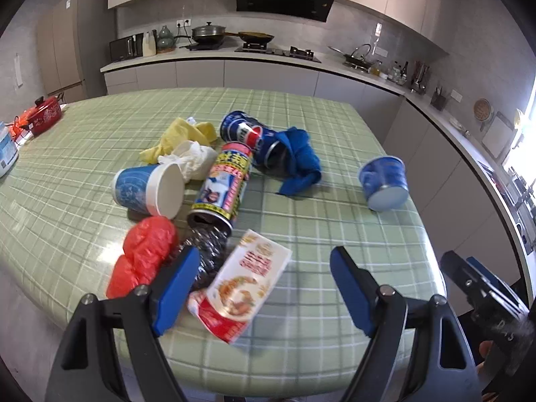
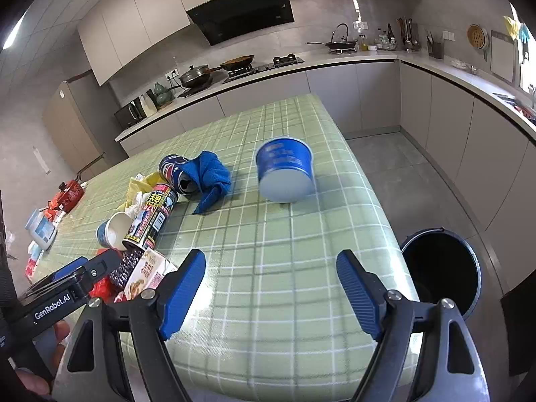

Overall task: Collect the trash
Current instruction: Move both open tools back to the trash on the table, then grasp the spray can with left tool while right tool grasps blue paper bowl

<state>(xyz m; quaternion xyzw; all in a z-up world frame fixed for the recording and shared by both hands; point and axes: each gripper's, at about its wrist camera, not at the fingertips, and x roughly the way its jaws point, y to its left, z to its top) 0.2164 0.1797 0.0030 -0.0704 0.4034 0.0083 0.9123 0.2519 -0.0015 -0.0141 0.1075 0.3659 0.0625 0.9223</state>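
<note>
Trash lies in a heap on the green checked table (image 1: pixel 335 234): a red plastic bag (image 1: pixel 144 254), a steel scourer (image 1: pixel 207 248), a snack packet (image 1: pixel 244 284), a tall printed can (image 1: pixel 222 184), a Pepsi can (image 1: pixel 248 134), a blue cloth (image 1: pixel 298 157), a tipped paper cup (image 1: pixel 147 187), white tissue (image 1: pixel 191 160) and a yellow cloth (image 1: pixel 184 134). My left gripper (image 1: pixel 264 268) is open above the packet's right side, holding nothing. My right gripper (image 2: pixel 271 268) is open over bare tablecloth, well short of an upside-down blue cup (image 2: pixel 286 174).
A black bin (image 2: pixel 439 268) stands on the floor off the table's right edge. A red pot (image 1: pixel 45 114) and a white appliance (image 1: pixel 6 150) sit at the table's far left. Kitchen counters with pans run along the back and right walls.
</note>
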